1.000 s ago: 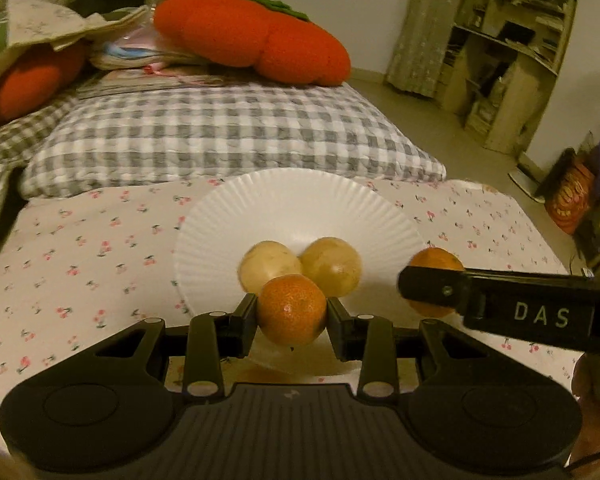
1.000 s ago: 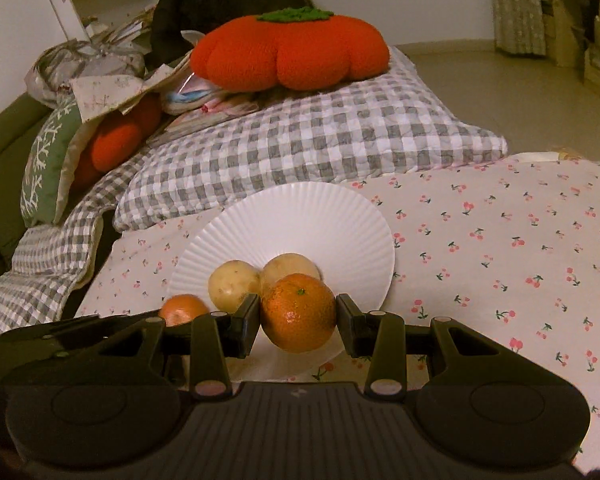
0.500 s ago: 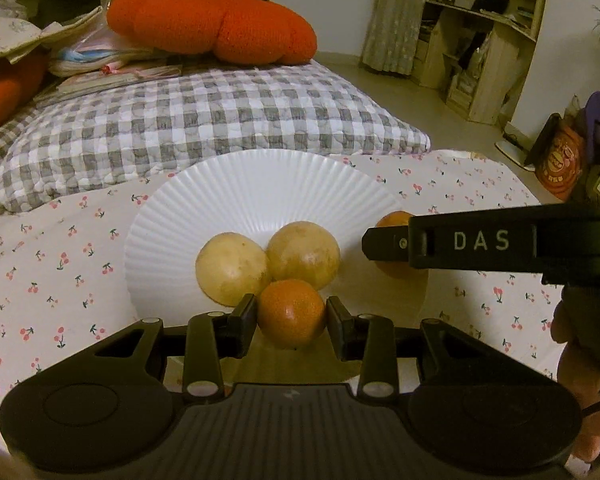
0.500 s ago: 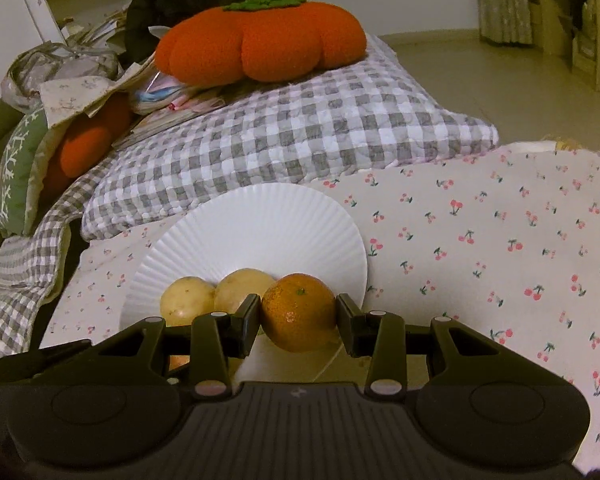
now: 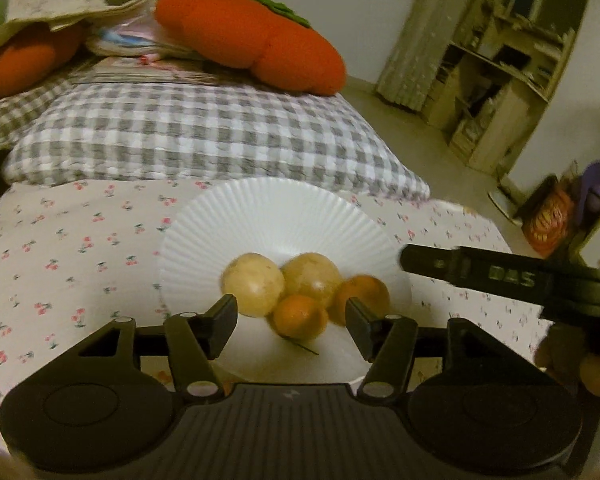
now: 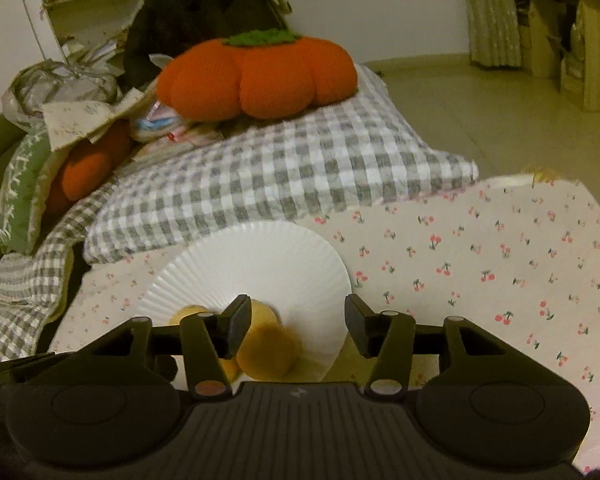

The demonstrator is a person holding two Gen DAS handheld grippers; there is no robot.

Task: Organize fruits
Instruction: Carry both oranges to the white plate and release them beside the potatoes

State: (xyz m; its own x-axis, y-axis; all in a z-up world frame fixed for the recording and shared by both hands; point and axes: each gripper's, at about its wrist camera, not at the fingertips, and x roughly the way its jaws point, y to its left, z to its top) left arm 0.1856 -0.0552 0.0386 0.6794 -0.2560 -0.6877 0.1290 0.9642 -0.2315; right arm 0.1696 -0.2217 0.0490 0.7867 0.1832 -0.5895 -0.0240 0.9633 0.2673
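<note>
A white ribbed plate (image 5: 276, 216) lies on the cherry-print cloth. On its near part sit two pale yellow fruits (image 5: 254, 288) (image 5: 312, 276) and two oranges (image 5: 300, 317) (image 5: 362, 294), all touching. My left gripper (image 5: 290, 326) is open, its jaws on either side of the near orange and apart from it. My right gripper (image 6: 296, 326) is open and empty above the plate's (image 6: 260, 256) near edge; a blurred orange (image 6: 266, 354) lies below its left jaw. The right gripper also shows as a black bar in the left wrist view (image 5: 500, 278).
A grey checked pillow (image 5: 188, 136) lies just behind the plate, with a large orange pumpkin cushion (image 5: 252, 36) on it. Bedding and clutter are piled at the left (image 6: 40, 168). Shelves (image 5: 500, 80) and floor are at the right, past the cloth's edge.
Both grippers have opened and let go of their oranges, which now rest on the plate beside the yellow fruits. Both grippers have drawn back a little.
</note>
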